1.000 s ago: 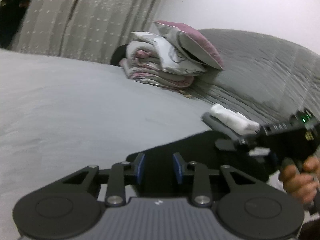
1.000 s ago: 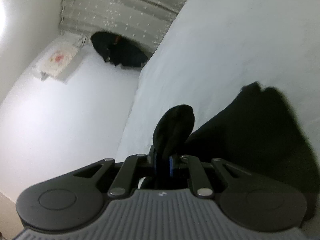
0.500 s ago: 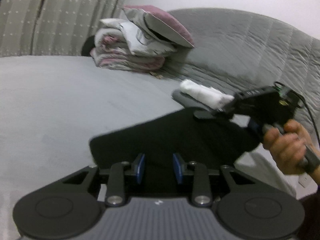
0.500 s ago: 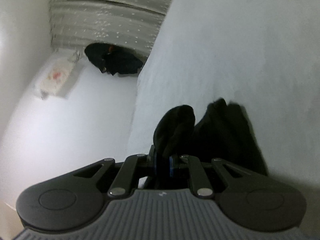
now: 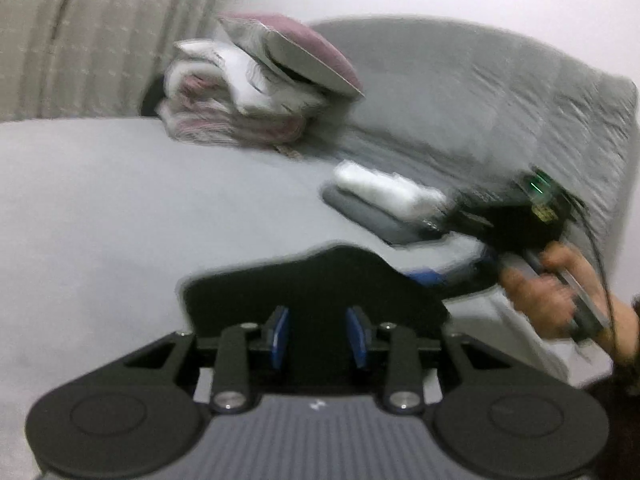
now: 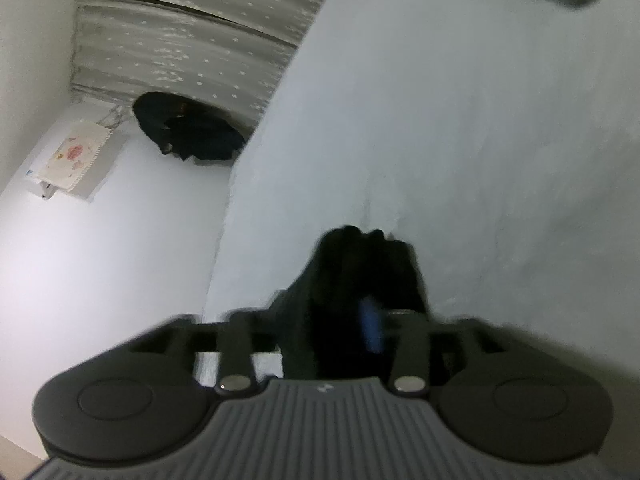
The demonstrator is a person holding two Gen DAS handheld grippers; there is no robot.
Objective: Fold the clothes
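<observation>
Lying on the near part of the grey bed (image 5: 120, 208), the black garment (image 5: 320, 280) looked partly folded into a compact dark shape with uneven edges, so squaring it and perhaps a last fold seemed left. The left gripper (image 5: 318, 336) held its blue pads narrowly apart with black cloth between them, though whether they pinched it could not be told. The right gripper (image 6: 344, 320), at the garment's right end, was opening its jaws around the bunched cloth.

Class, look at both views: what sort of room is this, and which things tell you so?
Most likely a bedroom: a wide grey bed, a stack of folded bedding with a pillow on top, and curtains behind.
</observation>
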